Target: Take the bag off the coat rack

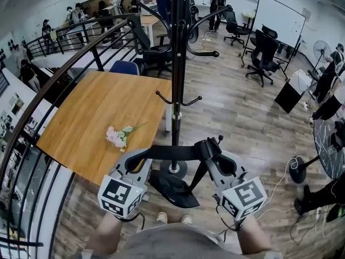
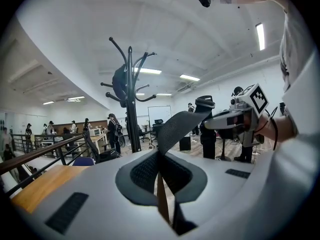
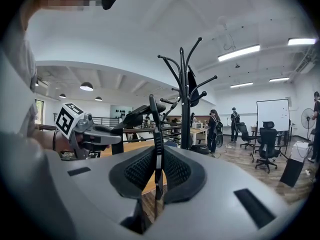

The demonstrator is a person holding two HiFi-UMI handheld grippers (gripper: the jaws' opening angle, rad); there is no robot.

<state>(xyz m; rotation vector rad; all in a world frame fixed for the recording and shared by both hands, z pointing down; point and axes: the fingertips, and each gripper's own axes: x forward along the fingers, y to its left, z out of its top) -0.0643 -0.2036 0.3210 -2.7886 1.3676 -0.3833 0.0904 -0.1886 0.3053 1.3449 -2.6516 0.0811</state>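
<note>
The black coat rack [image 1: 176,63] stands straight ahead, its pole rising from a round base. A black bag [image 1: 173,190] hangs low by that base from its strap [image 1: 172,152], which runs level across the front of the pole. My left gripper [image 1: 141,154] is shut on the strap's left end and my right gripper [image 1: 206,146] is shut on its right end. In the left gripper view the strap [image 2: 177,126] leaves the left gripper [image 2: 160,159] and climbs toward the right gripper [image 2: 207,105]. The right gripper [image 3: 157,156] pinches the strap [image 3: 156,131] edge-on. A dark item [image 3: 192,86] hangs high on the rack.
A wooden table [image 1: 91,117] with a pink flower bunch [image 1: 118,136] stands left of the rack. A curved black railing [image 1: 32,117] runs along the far left. Office chairs [image 1: 264,55], a whiteboard [image 1: 280,18] and a floor fan [image 1: 296,169] are on the right; people stand far back.
</note>
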